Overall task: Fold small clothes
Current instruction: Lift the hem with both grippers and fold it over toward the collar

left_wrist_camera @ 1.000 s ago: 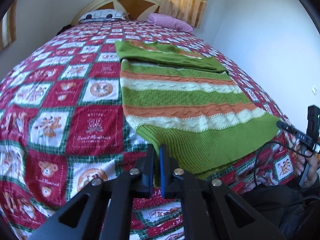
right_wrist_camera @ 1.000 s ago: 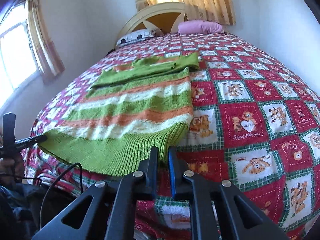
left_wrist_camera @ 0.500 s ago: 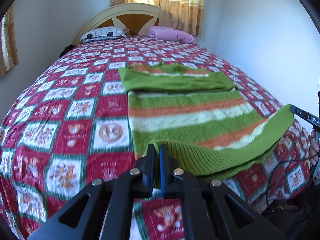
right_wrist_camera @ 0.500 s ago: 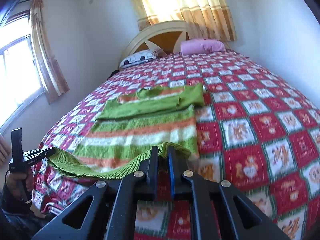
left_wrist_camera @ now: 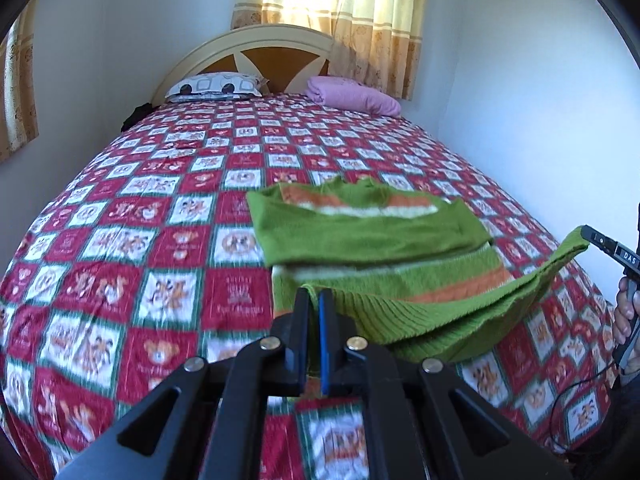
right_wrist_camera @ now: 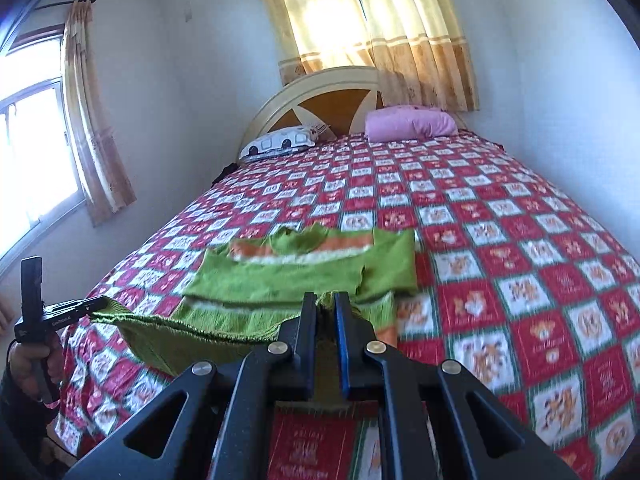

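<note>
The sweater (left_wrist_camera: 372, 236) lay on the quilt (left_wrist_camera: 120, 240), collar toward the headboard (left_wrist_camera: 256, 52), its length along the bed; the left gripper (left_wrist_camera: 314, 300) pinched one hem corner. In the right view, the right gripper (right_wrist_camera: 322, 304) clamped the other corner, hem lifted.

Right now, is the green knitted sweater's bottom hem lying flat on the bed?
No, the green knitted sweater has its hem lifted off the bed, pinched in both tongs.
</note>
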{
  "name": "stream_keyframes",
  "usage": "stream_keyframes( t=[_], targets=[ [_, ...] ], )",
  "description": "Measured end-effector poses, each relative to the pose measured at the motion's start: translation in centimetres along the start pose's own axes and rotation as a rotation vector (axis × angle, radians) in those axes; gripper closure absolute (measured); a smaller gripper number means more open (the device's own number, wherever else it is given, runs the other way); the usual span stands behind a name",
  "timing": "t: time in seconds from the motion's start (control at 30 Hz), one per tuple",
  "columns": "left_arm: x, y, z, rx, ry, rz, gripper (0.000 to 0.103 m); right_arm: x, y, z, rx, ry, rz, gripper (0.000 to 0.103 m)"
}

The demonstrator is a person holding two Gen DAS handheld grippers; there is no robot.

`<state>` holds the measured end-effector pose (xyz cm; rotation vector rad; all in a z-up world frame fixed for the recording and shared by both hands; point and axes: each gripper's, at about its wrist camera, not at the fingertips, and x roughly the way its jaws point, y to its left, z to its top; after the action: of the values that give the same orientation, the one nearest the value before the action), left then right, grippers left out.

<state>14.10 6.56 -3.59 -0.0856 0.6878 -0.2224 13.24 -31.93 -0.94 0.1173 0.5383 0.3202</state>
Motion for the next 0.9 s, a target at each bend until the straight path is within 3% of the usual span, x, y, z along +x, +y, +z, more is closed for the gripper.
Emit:
stream_keyframes(
  t=[0.47, 0.7, 0.9],
  targets=[
    [5.8, 1.4, 7.1, -0.007, -0.006, 0.032, 0.098, 7.5, -0.4, 6.4, -0.063, 0.041, -0.051, 0.095],
    [9.7, 1.8, 9.8, 0.011, 0.025, 0.063, 0.098, 12.4, -0.9, 9.0, -0.085, 0.078, -0.078, 0.095],
    [15.4, 2.9, 11.3, -0.006, 0.097, 0.081, 0.098, 18.2, -2.3, 10.3, -0.08, 0.144, -0.112, 0.095]
  ],
)
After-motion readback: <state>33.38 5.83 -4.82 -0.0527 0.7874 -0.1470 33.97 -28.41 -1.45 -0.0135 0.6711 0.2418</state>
